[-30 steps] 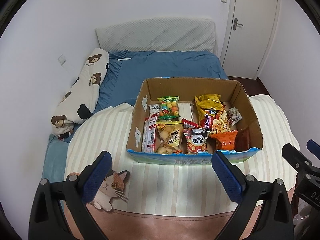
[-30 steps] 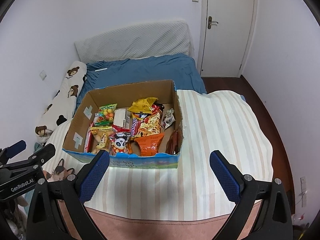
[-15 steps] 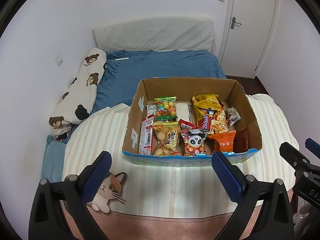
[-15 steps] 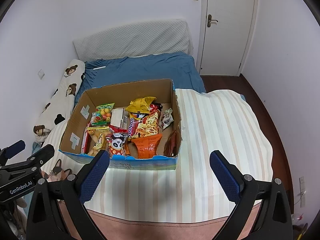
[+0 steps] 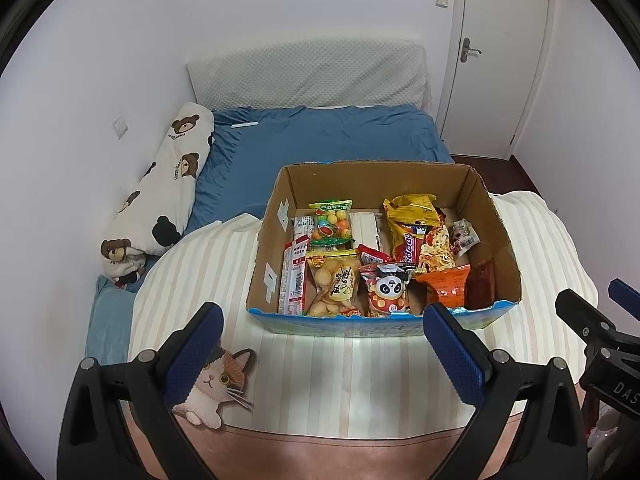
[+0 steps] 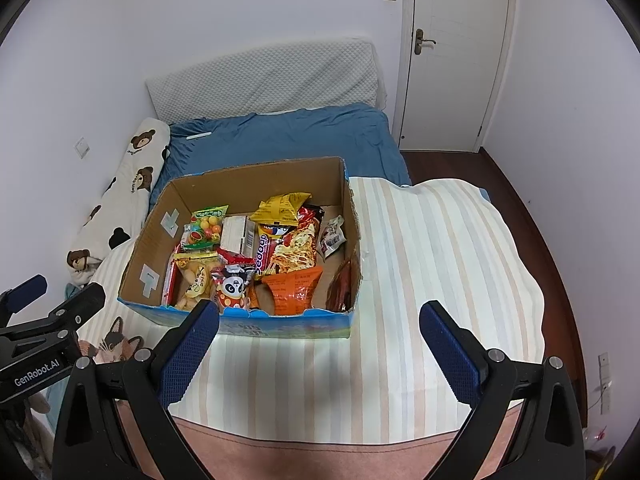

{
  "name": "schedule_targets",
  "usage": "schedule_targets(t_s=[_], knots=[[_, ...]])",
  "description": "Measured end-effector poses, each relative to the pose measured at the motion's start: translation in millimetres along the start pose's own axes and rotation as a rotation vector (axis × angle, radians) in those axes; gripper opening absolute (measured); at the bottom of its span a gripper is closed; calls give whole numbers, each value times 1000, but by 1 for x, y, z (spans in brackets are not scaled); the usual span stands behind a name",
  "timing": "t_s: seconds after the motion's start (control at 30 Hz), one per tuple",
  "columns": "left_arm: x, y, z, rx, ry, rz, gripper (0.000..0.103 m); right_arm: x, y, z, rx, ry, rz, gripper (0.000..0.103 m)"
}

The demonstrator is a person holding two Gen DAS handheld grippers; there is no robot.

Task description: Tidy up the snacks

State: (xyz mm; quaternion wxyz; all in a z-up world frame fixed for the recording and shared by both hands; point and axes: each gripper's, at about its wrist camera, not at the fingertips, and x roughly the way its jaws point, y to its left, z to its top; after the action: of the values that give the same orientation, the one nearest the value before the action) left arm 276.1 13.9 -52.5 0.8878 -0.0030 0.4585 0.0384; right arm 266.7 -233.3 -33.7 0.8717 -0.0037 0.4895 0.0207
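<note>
cardboard box [image 5: 496, 216] full of snacks [image 5: 394, 290] sits dead ahead of the left gripper [image 5: 320, 342], and ahead-left of the right gripper [image 6: 318, 338]. both are wide open, holding nothing. left one looks nearer, squarer to the box's long front edge.

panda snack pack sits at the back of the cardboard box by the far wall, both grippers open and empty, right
Not quite. The panda snack pack sits at the front of the cardboard box, against the near wall, as the left wrist view shows. Both the left gripper and the right gripper are open and empty.
</note>
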Motion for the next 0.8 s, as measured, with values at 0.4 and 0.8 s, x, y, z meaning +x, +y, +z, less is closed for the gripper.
schedule_targets(t_s=[0.4, 0.8], knots=[[-3, -5, -4, 14, -5, 1, 103, -7, -1, -1, 7, -5, 0, 102], [-8, -7, -5, 15, -25, -4, 103, -13, 0, -1, 11, -12, 0, 102]])
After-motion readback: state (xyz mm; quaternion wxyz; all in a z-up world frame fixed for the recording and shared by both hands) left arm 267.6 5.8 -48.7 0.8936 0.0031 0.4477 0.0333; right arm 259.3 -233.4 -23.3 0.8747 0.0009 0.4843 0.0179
